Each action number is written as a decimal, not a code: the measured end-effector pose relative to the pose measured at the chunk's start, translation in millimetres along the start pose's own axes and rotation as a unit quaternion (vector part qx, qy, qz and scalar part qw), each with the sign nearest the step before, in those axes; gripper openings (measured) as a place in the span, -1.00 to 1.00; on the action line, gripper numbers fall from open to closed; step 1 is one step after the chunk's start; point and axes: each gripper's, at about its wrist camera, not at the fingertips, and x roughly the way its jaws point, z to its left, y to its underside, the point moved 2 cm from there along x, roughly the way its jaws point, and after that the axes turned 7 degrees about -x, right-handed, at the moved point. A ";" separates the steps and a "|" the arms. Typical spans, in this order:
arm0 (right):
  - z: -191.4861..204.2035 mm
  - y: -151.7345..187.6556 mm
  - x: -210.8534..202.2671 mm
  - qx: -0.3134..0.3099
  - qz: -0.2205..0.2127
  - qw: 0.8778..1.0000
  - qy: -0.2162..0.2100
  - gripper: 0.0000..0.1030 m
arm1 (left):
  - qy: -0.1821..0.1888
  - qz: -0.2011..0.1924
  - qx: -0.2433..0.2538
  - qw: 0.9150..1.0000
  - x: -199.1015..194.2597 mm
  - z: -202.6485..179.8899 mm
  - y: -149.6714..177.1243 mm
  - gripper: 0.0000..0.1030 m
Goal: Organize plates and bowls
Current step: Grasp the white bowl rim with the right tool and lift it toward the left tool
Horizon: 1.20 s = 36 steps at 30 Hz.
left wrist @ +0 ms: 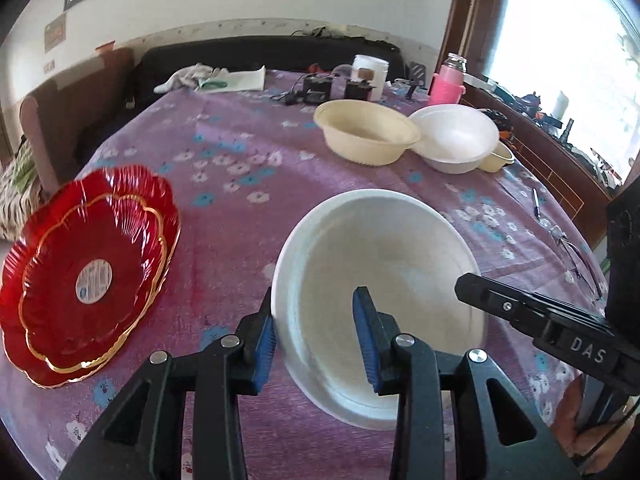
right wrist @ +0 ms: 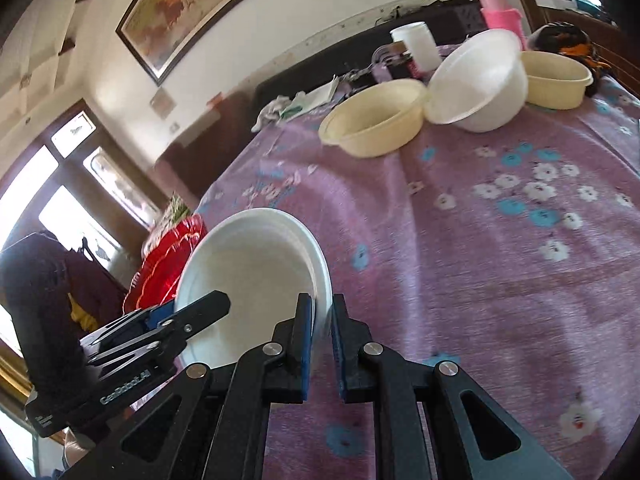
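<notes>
A white plate (left wrist: 384,256) hangs tilted just above the purple tablecloth. My right gripper (right wrist: 321,300) is shut on its right rim and also shows as a black finger at the plate's edge in the left wrist view. My left gripper (left wrist: 314,298) is open, its blue pads (left wrist: 366,328) straddling the near left rim with a wide gap. Two stacked red scalloped plates (left wrist: 88,272) with gold trim lie at the left. At the far side sit a cream bowl (left wrist: 366,132), a white bowl (left wrist: 456,138) leaning on it, and a small cream bowl (left wrist: 500,158).
Along the back edge stand a pink bottle (left wrist: 446,84), a white jar (left wrist: 370,70), black devices with cables (left wrist: 318,88) and a cloth (left wrist: 188,76). Glasses (left wrist: 576,260) and a pen (left wrist: 536,202) lie near the right edge. A chair (left wrist: 40,136) stands at the left.
</notes>
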 end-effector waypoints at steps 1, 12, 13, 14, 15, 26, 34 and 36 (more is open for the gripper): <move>1.9 0.5 1.8 -0.002 0.002 1.000 0.002 -0.79 | 0.002 0.000 -0.002 1.000 0.8 1.9 1.1 -0.33; 6.8 -0.6 9.5 -0.005 0.004 1.000 0.023 -0.75 | -0.002 -0.001 0.003 1.000 8.0 5.3 7.4 -0.33; 6.3 -0.7 10.6 -0.004 0.004 1.000 0.025 -0.75 | -0.002 -0.001 0.003 1.000 9.6 6.1 8.1 -0.33; 5.8 -0.9 11.6 -0.004 0.004 1.000 0.027 -0.75 | -0.004 -0.001 0.003 1.000 11.9 6.9 8.7 -0.33; 5.4 -0.5 12.5 -0.005 0.003 1.000 0.030 -0.75 | -0.006 -0.001 0.004 1.000 13.7 7.0 9.2 -0.33; 5.3 2.2 15.1 -0.023 -0.021 0.999 0.027 -0.76 | 0.021 0.004 -0.021 1.000 17.3 14.4 9.0 -0.34; 10.0 3.2 13.7 -0.036 -0.028 0.999 0.030 -0.76 | 0.021 -0.007 -0.016 1.000 14.5 13.0 10.7 -0.48; 9.6 2.9 13.8 -0.036 -0.028 0.999 0.028 -0.76 | 0.022 -0.007 -0.017 1.000 14.6 13.0 10.7 -0.54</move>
